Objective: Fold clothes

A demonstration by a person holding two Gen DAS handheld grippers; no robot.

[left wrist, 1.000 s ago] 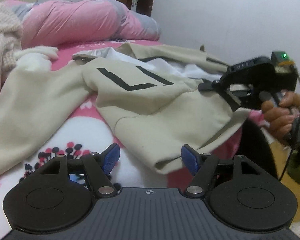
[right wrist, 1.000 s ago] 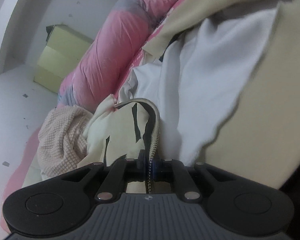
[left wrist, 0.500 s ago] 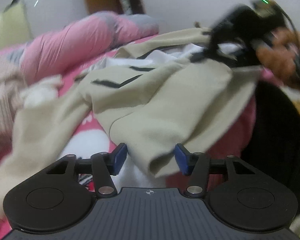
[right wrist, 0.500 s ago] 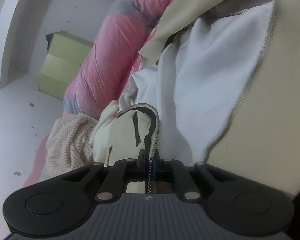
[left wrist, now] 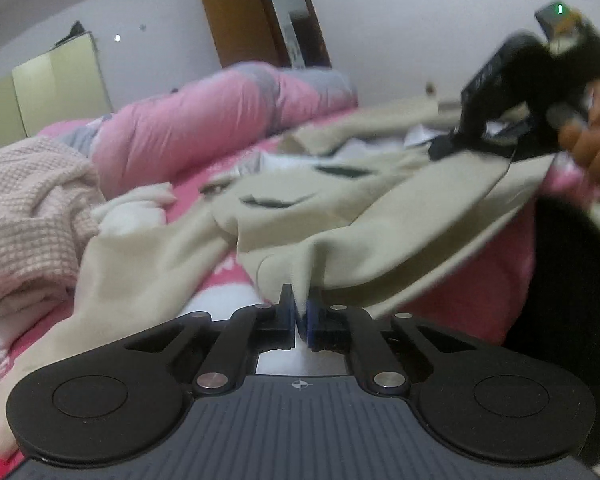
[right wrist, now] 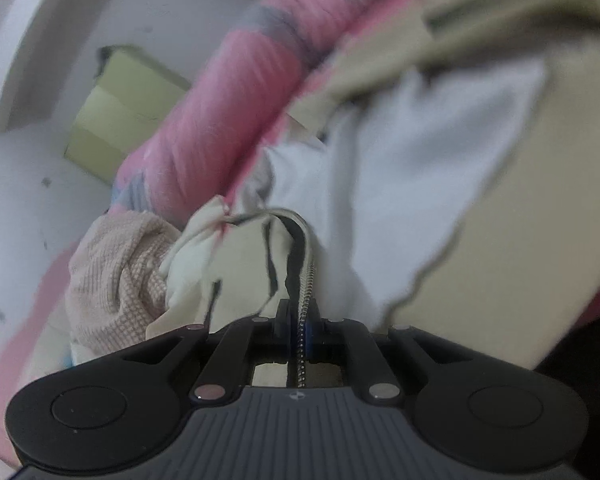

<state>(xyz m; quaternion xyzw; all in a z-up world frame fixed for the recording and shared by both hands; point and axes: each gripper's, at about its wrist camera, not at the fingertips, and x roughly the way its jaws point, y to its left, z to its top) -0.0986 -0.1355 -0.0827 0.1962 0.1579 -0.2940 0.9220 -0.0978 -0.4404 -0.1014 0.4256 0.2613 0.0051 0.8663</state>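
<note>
On the pink bed [left wrist: 472,280], work with the beige zip jacket [left wrist: 380,216], lying rumpled and half lifted, white lining exposed, one sleeve trailing toward the knitted sweater [left wrist: 28,208] at the left. Note the left gripper [left wrist: 300,316] pinched tight on a fold of the jacket's lower edge, cloth bunched between its blue pads. Note the right gripper [right wrist: 298,320] likewise clamped narrow on the front opening, with the zipper [right wrist: 306,280] running straight between its pads; in the left wrist view, seen raised at the far right in the person's hand [left wrist: 596,148], with beige cloth slanting down from it toward the near pinch.

Judging from that, treat this as the spreading step ahead of a fold. Draw the two pinches apart until the cloth between them runs taut and flat, without yanking: a narrow bite on a zipper tape probably slips under a sharp pull. Raise both ends evenly so the body panel hangs free of the bed and the lining drops back inside. Watch the loose sleeve, likely to drag or tuck under the body on the way down. Lay the jacket down on bare sheet, well clear of the sweater and the rolled pink duvet [left wrist: 188,136]. Release only with the panel lying smooth.
</note>
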